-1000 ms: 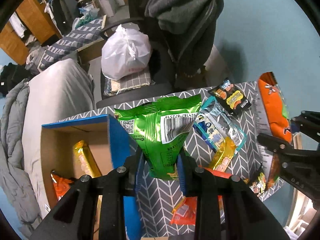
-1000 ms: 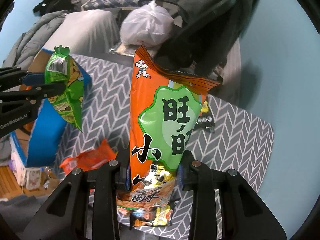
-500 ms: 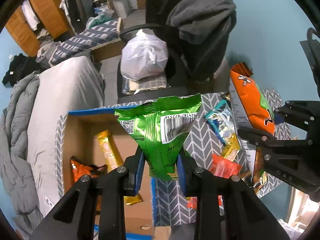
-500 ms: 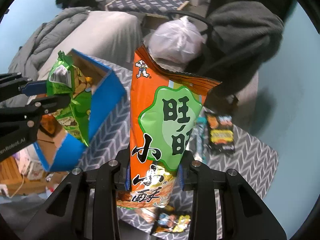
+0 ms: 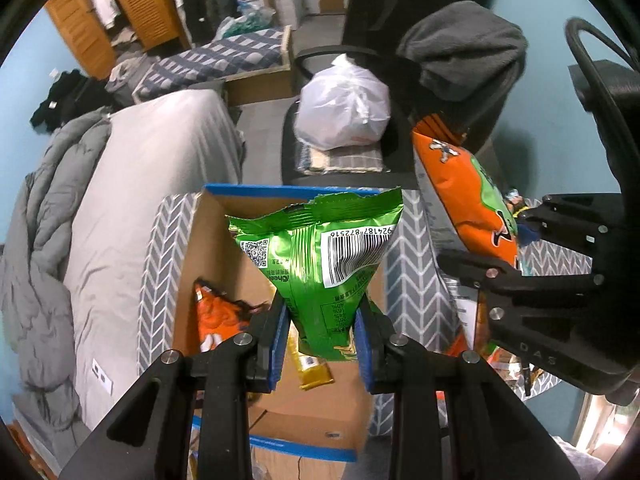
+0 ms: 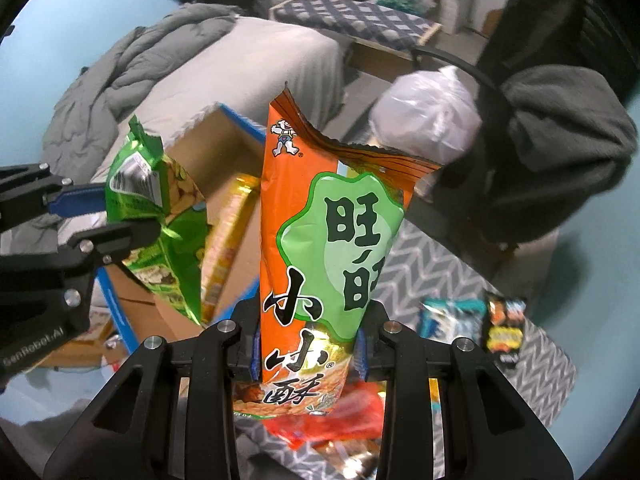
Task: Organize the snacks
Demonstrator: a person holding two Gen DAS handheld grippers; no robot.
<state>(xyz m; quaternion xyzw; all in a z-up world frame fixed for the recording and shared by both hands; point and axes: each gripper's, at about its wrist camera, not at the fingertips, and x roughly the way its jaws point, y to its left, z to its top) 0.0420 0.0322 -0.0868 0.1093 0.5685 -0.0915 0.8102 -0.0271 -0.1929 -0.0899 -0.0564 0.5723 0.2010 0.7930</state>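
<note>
My left gripper (image 5: 322, 334) is shut on a green snack bag (image 5: 324, 264) and holds it above the open cardboard box (image 5: 188, 280) with blue edges. An orange packet (image 5: 218, 316) and a gold packet (image 5: 312, 368) lie in the box. My right gripper (image 6: 306, 344) is shut on a tall orange snack bag (image 6: 332, 248), held in the air to the right of the box. The green bag (image 6: 160, 216) and the box (image 6: 224, 148) also show in the right wrist view. The orange bag (image 5: 460, 192) shows at right in the left wrist view.
Loose snack packets (image 6: 476, 320) lie on the grey chevron table cloth (image 6: 440, 264). A bed with a grey duvet (image 5: 120, 200) is left of the box. Behind the table a chair holds a white plastic bag (image 5: 344, 112) and a dark jacket (image 5: 460, 52).
Both grippers have carried their bags leftward over the table. The green bag now hangs over the box's opening, and the orange bag has come close beside it.
</note>
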